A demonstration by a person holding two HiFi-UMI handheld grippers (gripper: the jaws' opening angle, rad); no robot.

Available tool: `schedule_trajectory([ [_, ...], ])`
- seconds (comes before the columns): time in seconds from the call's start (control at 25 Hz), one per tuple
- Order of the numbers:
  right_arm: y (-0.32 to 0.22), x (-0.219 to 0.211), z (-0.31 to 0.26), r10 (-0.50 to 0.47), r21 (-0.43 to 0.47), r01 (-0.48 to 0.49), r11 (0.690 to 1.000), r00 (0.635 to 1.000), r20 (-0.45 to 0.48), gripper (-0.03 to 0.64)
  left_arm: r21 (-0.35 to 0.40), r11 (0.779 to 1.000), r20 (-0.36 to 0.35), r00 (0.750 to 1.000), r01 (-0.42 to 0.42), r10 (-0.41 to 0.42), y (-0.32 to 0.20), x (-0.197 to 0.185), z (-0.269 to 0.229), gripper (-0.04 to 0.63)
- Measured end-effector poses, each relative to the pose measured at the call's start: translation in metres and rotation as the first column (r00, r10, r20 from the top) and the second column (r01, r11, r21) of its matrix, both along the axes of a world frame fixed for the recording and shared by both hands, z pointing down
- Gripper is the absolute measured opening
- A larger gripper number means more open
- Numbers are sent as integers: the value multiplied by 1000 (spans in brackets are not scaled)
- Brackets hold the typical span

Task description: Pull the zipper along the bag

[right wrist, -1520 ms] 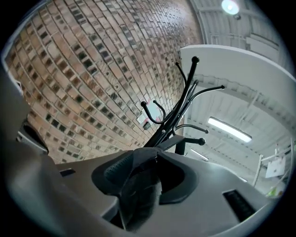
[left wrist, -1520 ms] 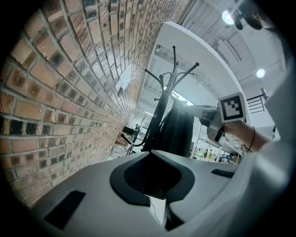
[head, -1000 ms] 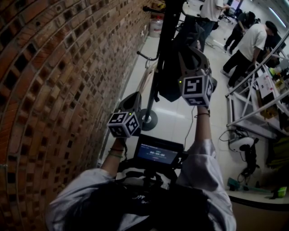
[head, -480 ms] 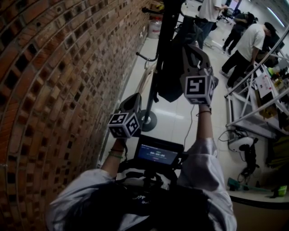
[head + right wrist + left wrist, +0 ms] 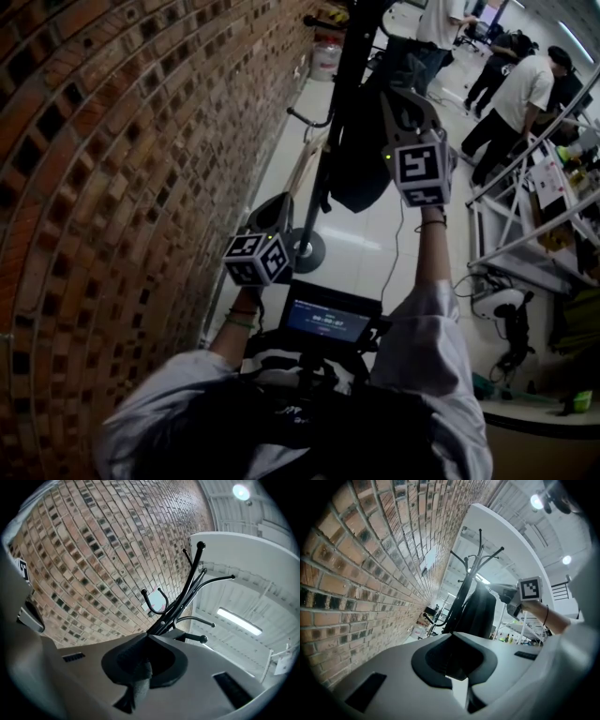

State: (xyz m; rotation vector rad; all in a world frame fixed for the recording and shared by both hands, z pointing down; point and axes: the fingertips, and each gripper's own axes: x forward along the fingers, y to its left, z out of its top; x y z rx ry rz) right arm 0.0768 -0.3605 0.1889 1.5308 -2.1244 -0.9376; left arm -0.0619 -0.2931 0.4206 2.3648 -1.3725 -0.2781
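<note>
Head view: a soft dark bag hangs from the black metal coat stand at upper centre, beside the rough brick wall. The right gripper reaches the bag's side and the left gripper sits lower left

Left gripper view: its smooth grey jaws are pressed together with nothing between

Right gripper view: the jaws are closing, pinching a dark woven zipper pull at lower centre

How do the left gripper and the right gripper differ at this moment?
The left gripper is low beside the brick wall; the right gripper is raised to the black bag. The left gripper's jaws are together and empty; the right gripper's jaws are closing on a dark tab. Both bear marker cubes.
</note>
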Motion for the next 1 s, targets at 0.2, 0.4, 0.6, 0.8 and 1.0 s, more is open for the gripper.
schedule_trajectory([
  [0.2,3,0,5,-50,-27,48,998,997,-62,9,3,1000,-3,1000,-5,5,-1,1,1,8],
  [0.4,10,-6,7,-22,-29,21,999,998,-55,9,4,1000,4,1000,-9,9,-3,2,2,8],
  [0.6,11,-7,11,-13,-16,11,1000,995,-98,9,-7,1000,13,1000,-22,22,-2,8,3,8],
  [0.8,10,-12,18,-22,19,28,999,968,-251,9,-9,999,23,999,-34,34,-3,12,4,8],
  [1.0,15,-12,21,-28,5,29,1000,978,-206,9,-9,999,23,999,-38,39,-1,16,1,8],
])
